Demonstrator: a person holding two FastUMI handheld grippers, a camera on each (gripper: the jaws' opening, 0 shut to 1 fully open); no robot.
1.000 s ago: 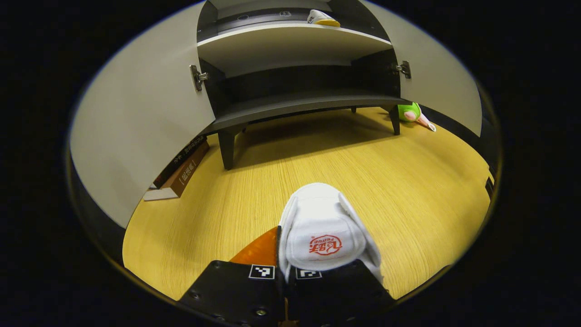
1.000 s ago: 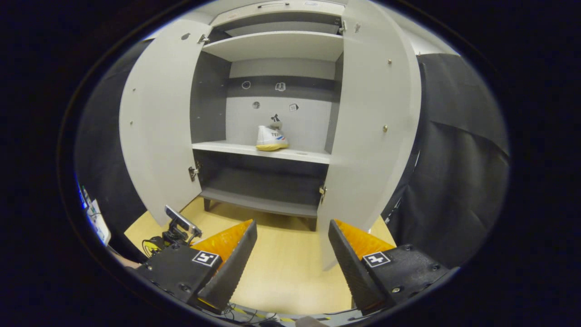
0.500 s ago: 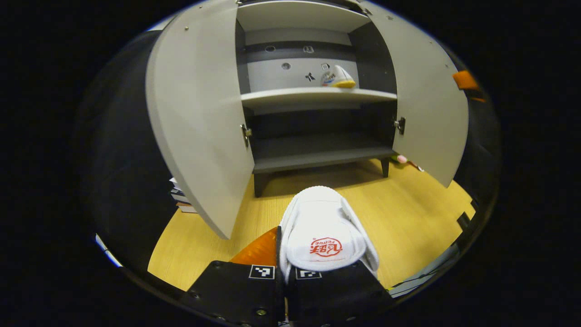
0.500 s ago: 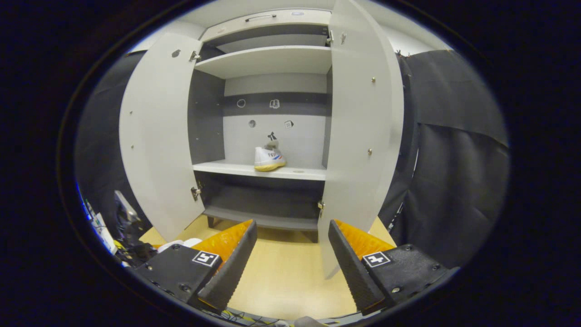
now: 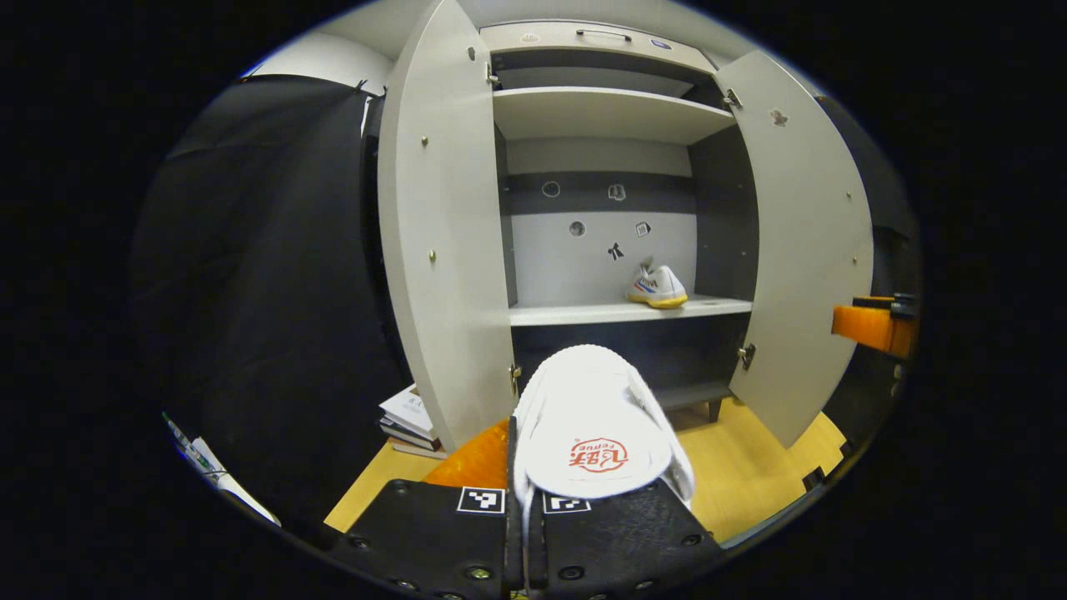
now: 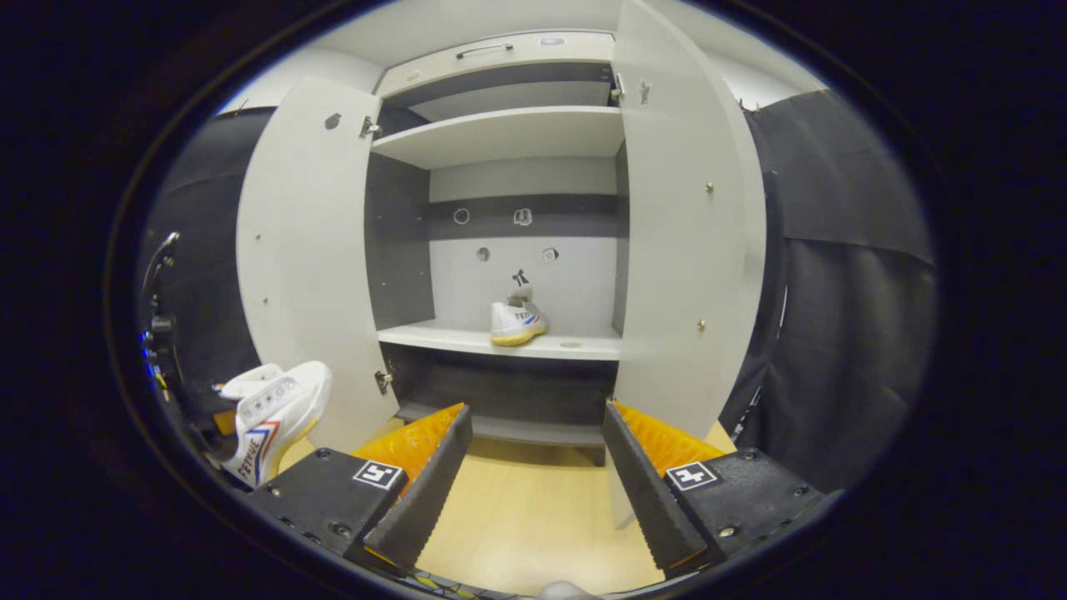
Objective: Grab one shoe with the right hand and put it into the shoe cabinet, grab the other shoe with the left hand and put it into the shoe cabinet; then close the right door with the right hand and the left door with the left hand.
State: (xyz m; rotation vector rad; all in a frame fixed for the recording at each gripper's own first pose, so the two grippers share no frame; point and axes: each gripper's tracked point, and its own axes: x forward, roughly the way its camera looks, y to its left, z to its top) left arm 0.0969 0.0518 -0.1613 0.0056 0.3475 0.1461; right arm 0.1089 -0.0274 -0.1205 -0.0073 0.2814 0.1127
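Note:
My left gripper [image 5: 523,467] is shut on a white shoe [image 5: 592,425] with a red logo, held up in front of the open shoe cabinet [image 5: 604,312]. The same shoe [image 6: 271,417] hangs at the far left of the right gripper view, beside the left gripper [image 6: 196,408]. A second white shoe [image 5: 657,287] with a yellow sole stands on the cabinet's middle shelf, toward its right side; it is also seen as that shoe [image 6: 517,323] in the right gripper view. My right gripper [image 6: 538,492] stands open and holds nothing, facing the cabinet. Both doors, the left door [image 5: 442,233] and the right door [image 6: 688,242], stand wide open.
A stack of books [image 5: 408,417] lies on the wooden floor [image 5: 742,467] behind the left door. The dark bottom shelf [image 6: 508,427] sits low above the floor. The right gripper's finger [image 5: 871,325] shows at the far right of the left gripper view.
My left gripper has lifted the shoe and tilted up, from facing the floor to facing the middle shelf. In the right gripper view the held shoe has risen into sight at the left.

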